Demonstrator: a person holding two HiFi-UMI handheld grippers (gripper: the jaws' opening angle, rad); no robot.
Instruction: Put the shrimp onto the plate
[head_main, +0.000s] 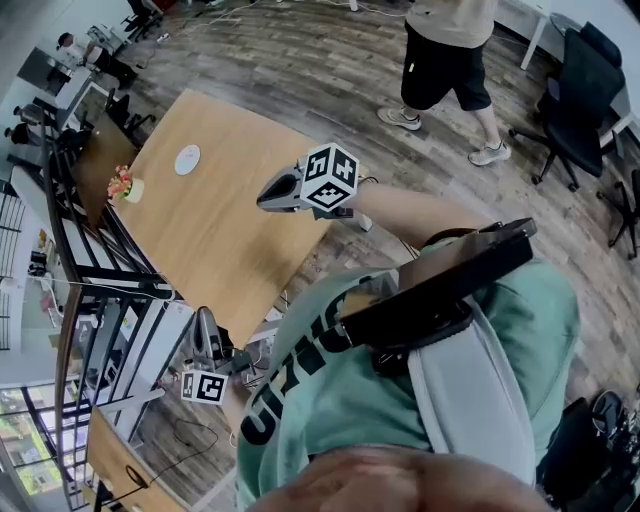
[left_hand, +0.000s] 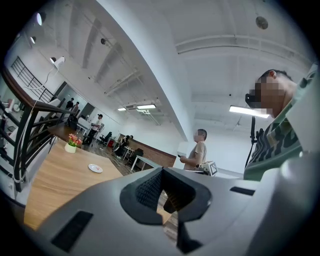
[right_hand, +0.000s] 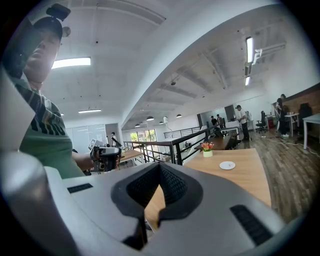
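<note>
A small white plate (head_main: 187, 159) lies on the long wooden table (head_main: 220, 230), far from both grippers; it also shows as the plate (left_hand: 95, 168) and the plate (right_hand: 227, 165). No shrimp is visible in any view. My right gripper (head_main: 262, 200) hovers above the table's near side, jaws together with nothing between them, as its own view (right_hand: 160, 166) shows. My left gripper (head_main: 205, 315) is held low beside the table's end, near the railing, and is also shut and empty (left_hand: 162, 170). Each gripper sees the other: the left gripper (right_hand: 106, 152) and the right gripper (left_hand: 209, 168).
A pot of flowers (head_main: 125, 185) stands at the table's edge by the black railing (head_main: 90, 250). A person (head_main: 450, 60) stands on the wood floor beyond the table. Office chairs (head_main: 585, 95) sit at the right. More desks lie past the railing.
</note>
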